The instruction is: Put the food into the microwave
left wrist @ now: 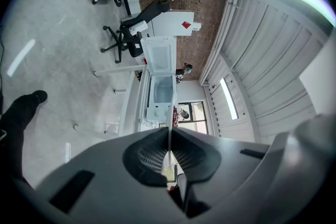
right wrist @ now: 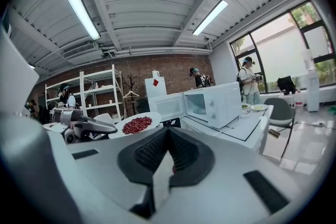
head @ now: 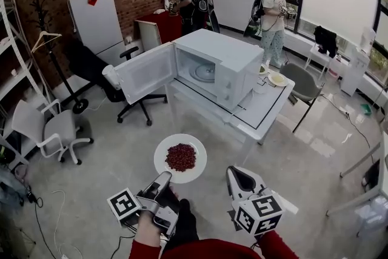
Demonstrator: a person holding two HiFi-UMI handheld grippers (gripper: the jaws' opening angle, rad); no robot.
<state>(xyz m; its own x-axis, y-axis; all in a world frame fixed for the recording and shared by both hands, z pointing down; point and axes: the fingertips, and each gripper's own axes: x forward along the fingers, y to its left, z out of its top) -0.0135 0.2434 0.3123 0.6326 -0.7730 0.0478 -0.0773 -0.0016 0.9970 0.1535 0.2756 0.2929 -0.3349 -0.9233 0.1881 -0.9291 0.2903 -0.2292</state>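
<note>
The white plate [head: 162,158] sticks straight out in front of the left tongs [head: 163,179], which are clamped on its near rim. It rides in the air with nothing under it. In the left gripper view the rim shows edge-on as a thin line pinched between the pads. On the plate sits a low heap of loose red beans [head: 180,157], gathered at the middle with a bare white band all round. It looks like glazed crockery, so I'd take it as stiff, breakable and rather slick at the edge. Held by one side only, its weight hangs off the grip, and any tilt would likely send the beans rolling. The bare rim seems the only sensible place to hold it, and the far and right-hand edges are free if a second grip is wanted. The right tongs [head: 237,174] hang just right of the plate, clear of it, their jaws together on nothing I can make out. Well ahead of both tongs stands the microwave [head: 233,60] on the white bench [head: 270,109]. Its door [head: 145,73] is swung wide towards the left-tongs side and its glass turntable [head: 205,73] lies bare inside. Beyond it on the bench are two small dishes [head: 277,78], their contents too small to tell.
</note>
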